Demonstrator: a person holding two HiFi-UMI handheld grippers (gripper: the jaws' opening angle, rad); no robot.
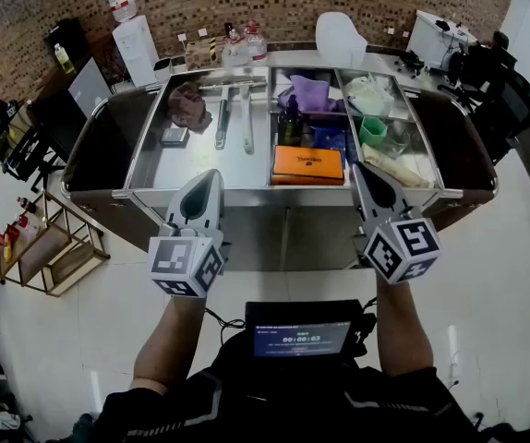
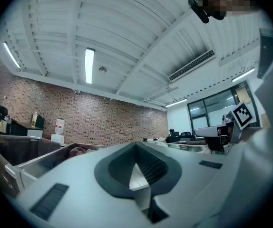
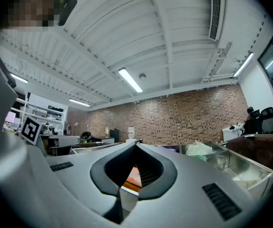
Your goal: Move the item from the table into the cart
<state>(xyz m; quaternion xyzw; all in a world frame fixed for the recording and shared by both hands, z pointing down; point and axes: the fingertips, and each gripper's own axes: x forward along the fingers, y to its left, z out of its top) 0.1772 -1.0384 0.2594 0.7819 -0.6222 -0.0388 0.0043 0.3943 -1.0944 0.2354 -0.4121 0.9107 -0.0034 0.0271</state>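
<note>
One steel cart (image 1: 200,160), two grippers held level before its near rim.
Left gripper (image 1: 211,175) and right gripper (image 1: 357,168) each have jaws pressed together, nothing between them; an orange box (image 1: 307,164) lies in the cart's middle section, just beyond the right gripper; bottles (image 1: 245,44) stand on the table (image 1: 293,59) behind the cart.

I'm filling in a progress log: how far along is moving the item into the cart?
Possibly done: the cart already holds an orange box and a brown cloth, among others. In hand: nothing; the left gripper and right gripper are both shut and empty, short of the cart. Left: picking up and placing an item.
</note>
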